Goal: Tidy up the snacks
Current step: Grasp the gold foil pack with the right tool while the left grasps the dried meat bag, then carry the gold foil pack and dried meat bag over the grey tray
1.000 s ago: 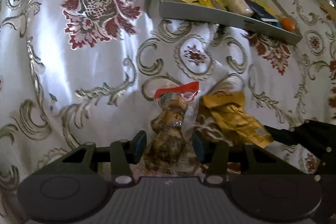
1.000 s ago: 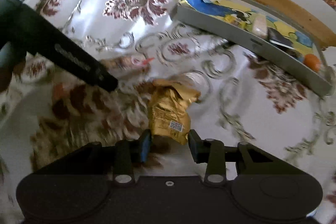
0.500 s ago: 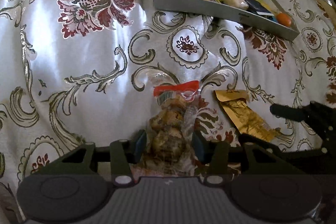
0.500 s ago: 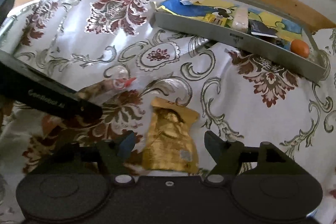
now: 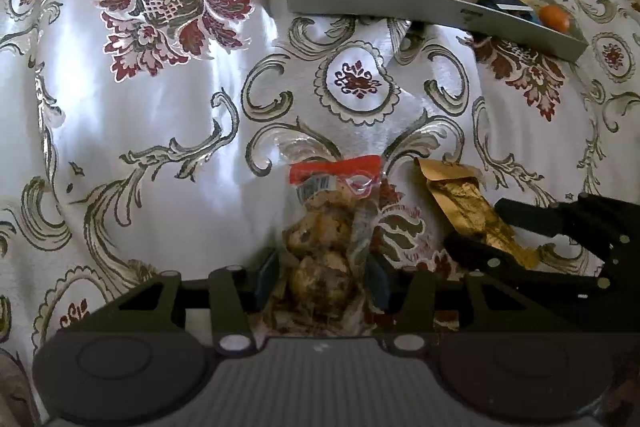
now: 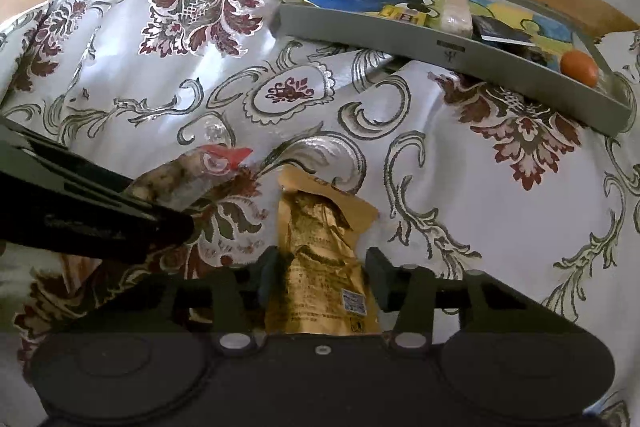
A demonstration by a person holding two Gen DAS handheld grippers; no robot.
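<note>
Soft daylight sheens off the satin cloth (image 5: pixel 168 115); fisheye bends edges, corners black, foreground slightly blurred.

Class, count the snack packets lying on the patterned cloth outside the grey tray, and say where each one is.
2. The clear cookie bag lies between the left gripper's fingers; the gold packet lies just to its right, between the right gripper's fingers. Others may be out of frame.

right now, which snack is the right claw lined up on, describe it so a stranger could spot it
Start at the grey tray at the far edge of the floral cloth, then come straight back toward the camera. The gold foil pouch lies flat on the cloth between the fingers of the right claw. Its neighbour, the clear cookie bag with a red top, lies to its left; this one is opaque, shiny gold, with a small barcode.
</note>
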